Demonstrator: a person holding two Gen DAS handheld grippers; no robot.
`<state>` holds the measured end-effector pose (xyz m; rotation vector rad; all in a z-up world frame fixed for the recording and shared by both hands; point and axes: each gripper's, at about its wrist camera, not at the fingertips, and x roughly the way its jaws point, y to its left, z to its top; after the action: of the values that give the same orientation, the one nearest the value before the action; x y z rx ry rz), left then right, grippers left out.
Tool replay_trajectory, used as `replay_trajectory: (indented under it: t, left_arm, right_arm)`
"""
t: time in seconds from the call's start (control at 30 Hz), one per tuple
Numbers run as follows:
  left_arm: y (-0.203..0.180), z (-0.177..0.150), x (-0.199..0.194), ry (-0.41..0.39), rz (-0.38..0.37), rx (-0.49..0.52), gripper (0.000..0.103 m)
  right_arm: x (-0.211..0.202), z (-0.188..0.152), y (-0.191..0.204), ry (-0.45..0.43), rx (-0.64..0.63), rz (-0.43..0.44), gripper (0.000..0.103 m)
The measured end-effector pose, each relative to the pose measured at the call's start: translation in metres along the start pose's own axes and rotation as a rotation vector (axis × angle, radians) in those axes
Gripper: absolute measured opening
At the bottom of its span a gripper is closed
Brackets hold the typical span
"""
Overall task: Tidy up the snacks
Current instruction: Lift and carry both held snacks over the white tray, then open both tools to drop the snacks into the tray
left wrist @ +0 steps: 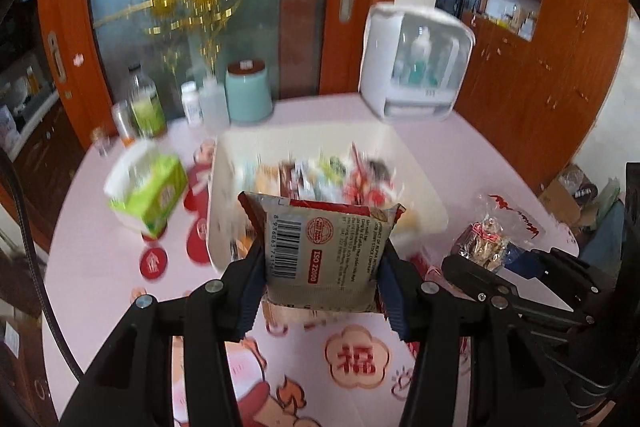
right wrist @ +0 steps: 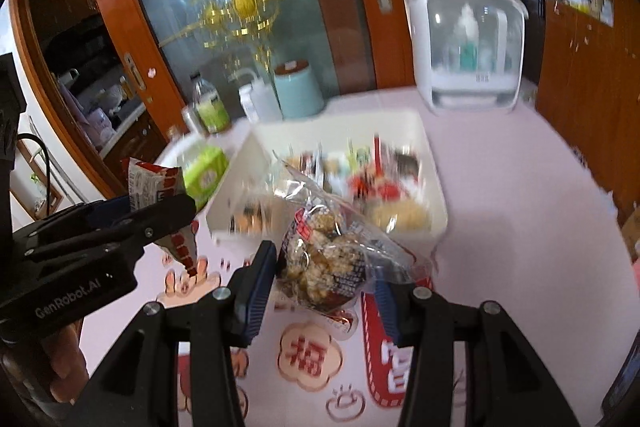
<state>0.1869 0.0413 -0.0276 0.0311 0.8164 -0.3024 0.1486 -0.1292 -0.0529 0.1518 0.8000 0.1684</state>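
Note:
My left gripper (left wrist: 322, 289) is shut on a grey and red snack packet (left wrist: 326, 249) with a barcode, held above the pink table. My right gripper (right wrist: 326, 293) is shut on a clear bag of brown puffed-rice snacks (right wrist: 326, 259), also off the table. Beyond both lies a white bin (left wrist: 416, 167) holding several mixed snack packs. The left wrist view shows the right gripper (left wrist: 516, 269) with its clear bag (left wrist: 486, 241) at the right. In the right wrist view the left gripper (right wrist: 132, 223) appears at the left with its packet (right wrist: 150, 183).
A green tissue box (left wrist: 150, 193) sits left of the bin. Bottles (left wrist: 146, 103) and a teal canister (left wrist: 248, 91) stand at the table's far edge, beside a white cabinet-like appliance (left wrist: 412, 63). Red coasters (left wrist: 154, 263) lie near the bin. Wooden doors and shelves stand behind.

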Motion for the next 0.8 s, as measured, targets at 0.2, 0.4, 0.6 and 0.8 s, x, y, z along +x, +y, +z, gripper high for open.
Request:
replay_trajectory:
  t: [0.2, 0.4, 0.6, 0.8]
  left_arm:
    - [0.001, 0.050, -0.007, -0.087, 0.053, 0.018, 0.050]
    - [0.004, 0.094, -0.002, -0.166, 0.160, 0.040, 0.050]
    - [0.022, 0.117, 0.034, -0.119, 0.194, -0.013, 0.051]
    - [0.027, 0.112, 0.086, -0.045, 0.249, 0.011, 0.053]
  right_arm:
    - [-0.005, 0.048, 0.002, -0.103, -0.032, -0.030, 0.047]
    - [-0.001, 0.094, 0.002, -0.179, -0.046, -0.067, 0.047]
    - [0.034, 0.118, 0.001, -0.138, -0.044, -0.066, 0.047]
    - [0.084, 0.112, 0.001, -0.037, -0.065, -0.074, 0.049]
